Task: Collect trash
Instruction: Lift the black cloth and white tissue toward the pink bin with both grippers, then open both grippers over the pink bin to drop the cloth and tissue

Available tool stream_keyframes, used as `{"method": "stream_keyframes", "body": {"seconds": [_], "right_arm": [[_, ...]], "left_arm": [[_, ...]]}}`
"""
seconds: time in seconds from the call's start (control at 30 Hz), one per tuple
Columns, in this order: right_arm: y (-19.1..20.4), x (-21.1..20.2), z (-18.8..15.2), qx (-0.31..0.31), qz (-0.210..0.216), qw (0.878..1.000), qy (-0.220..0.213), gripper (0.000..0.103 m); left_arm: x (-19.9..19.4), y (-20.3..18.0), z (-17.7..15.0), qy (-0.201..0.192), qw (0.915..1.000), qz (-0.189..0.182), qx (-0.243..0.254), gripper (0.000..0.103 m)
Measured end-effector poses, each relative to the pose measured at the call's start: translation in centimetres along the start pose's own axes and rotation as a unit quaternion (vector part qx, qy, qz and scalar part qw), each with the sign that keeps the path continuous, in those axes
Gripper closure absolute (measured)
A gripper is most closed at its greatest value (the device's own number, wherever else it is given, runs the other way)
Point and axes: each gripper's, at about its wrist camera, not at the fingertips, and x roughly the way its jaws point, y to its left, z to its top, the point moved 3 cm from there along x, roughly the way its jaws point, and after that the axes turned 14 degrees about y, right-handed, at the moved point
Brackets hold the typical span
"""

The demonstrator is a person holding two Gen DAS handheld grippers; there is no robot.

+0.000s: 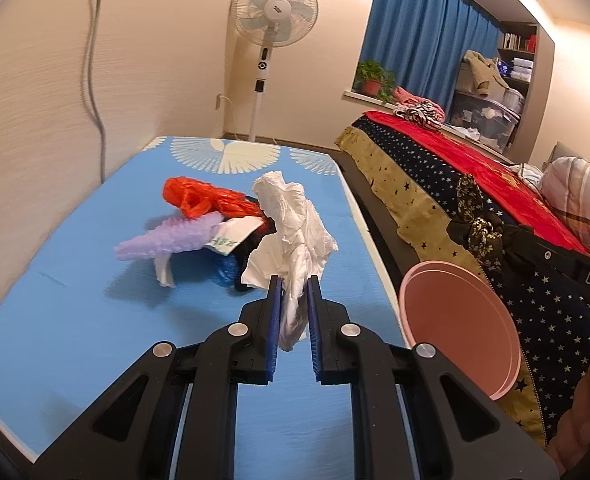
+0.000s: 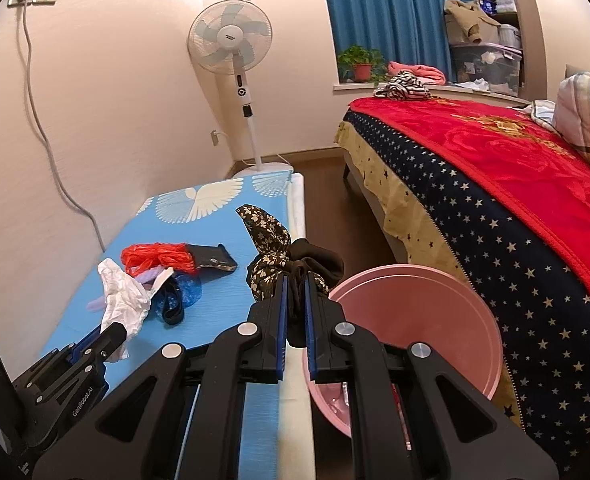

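Observation:
My left gripper is shut on a crumpled white plastic bag and holds it above the blue table. That bag also shows in the right wrist view. My right gripper is shut on a dark floral cloth bundle, just left of the pink bin. On the table lie a red plastic bag, a purple foam net, a blue wrapper and a black item.
The pink bin stands on the floor between the table and a bed with a red and starred cover. A standing fan is beyond the table's far end. A wall runs along the table's left side.

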Motion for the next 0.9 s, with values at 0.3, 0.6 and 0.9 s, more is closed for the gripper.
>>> {"method": "stream_keyframes", "body": {"seconds": [0.3,0.6,0.9], "right_arm": [[-2.1,-0.2,0.4,0.019,-0.018,1.000,-0.008,0.095],[-4.7,-0.6,0.8,0.047,-0.045,0.998,-0.016,0.095],[-7.4,-1.0,1.1,0.076,-0.076,0.994,-0.021,0.095]], "left_arm": [[0.6,-1.9,0.0,-0.003,0.9997,-0.009,0.021,0.090],[1.4,-4.3,0.0,-0.003,0.9987,-0.025,0.044,0.090],[2.6,-7.2,0.0,0.005,0.9963,-0.050,0.069,0.090]]}}
